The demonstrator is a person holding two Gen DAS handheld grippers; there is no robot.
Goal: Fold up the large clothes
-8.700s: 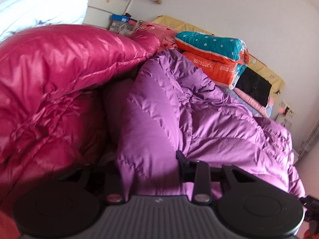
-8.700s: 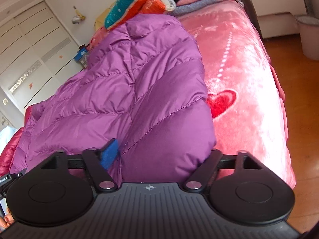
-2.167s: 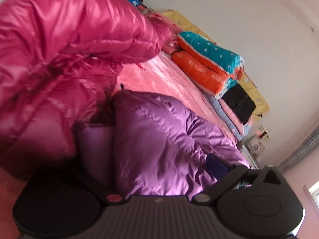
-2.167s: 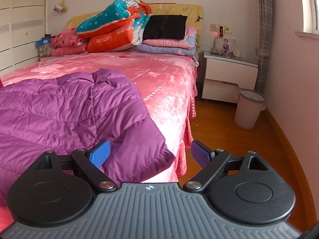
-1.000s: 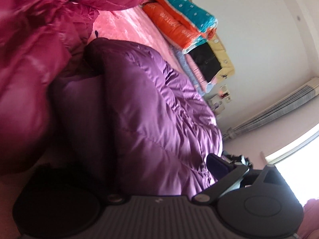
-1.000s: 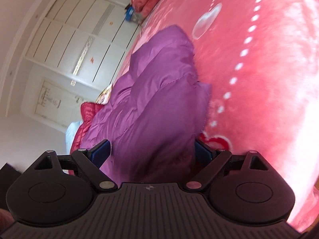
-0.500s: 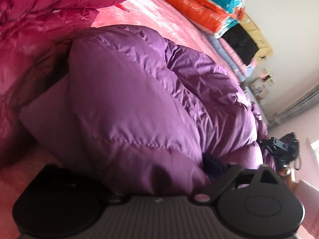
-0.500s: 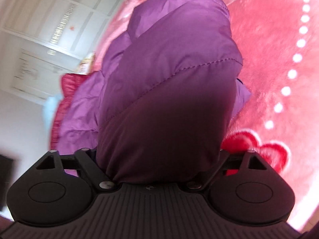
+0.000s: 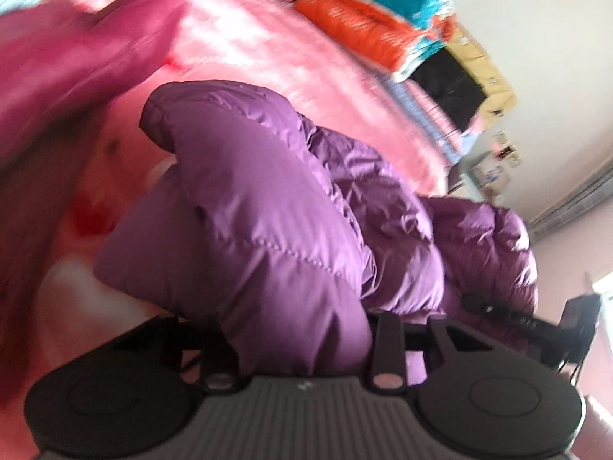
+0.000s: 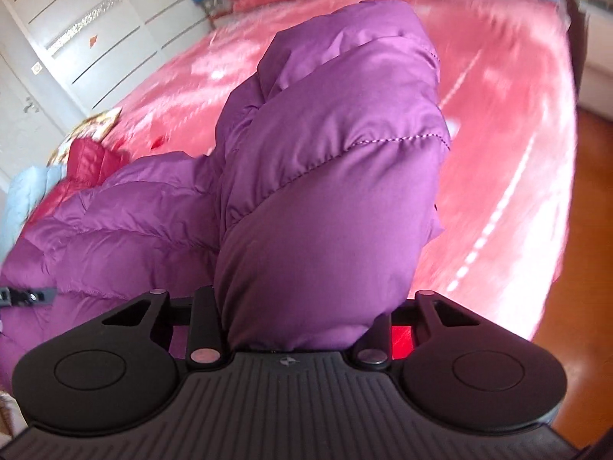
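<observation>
A purple down jacket (image 9: pixel 276 207) lies bunched on the pink bed (image 9: pixel 268 50). My left gripper (image 9: pixel 302 329) is shut on one end of the jacket, whose padded fabric bulges up between the fingers and hides the tips. My right gripper (image 10: pixel 295 318) is shut on the other end of the jacket (image 10: pixel 337 145), lifted as a thick fold above the bed (image 10: pixel 509 88). The rest of the jacket sags to the left in the right wrist view. The right gripper's body shows in the left wrist view (image 9: pixel 574 314).
A magenta down jacket (image 9: pixel 65 76) lies heaped on the bed's left; it also shows in the right wrist view (image 10: pixel 92 161) beside a light blue one (image 10: pixel 27 191). Folded quilts (image 9: pixel 375 19) are stacked at the headboard. Wardrobe doors (image 10: pixel 95 27) stand beyond the bed. Wooden floor (image 10: pixel 586 230) lies right.
Both grippers closed on the purple jacket's ends within the last second and have lifted it off the bed. The views are blurred by motion.
</observation>
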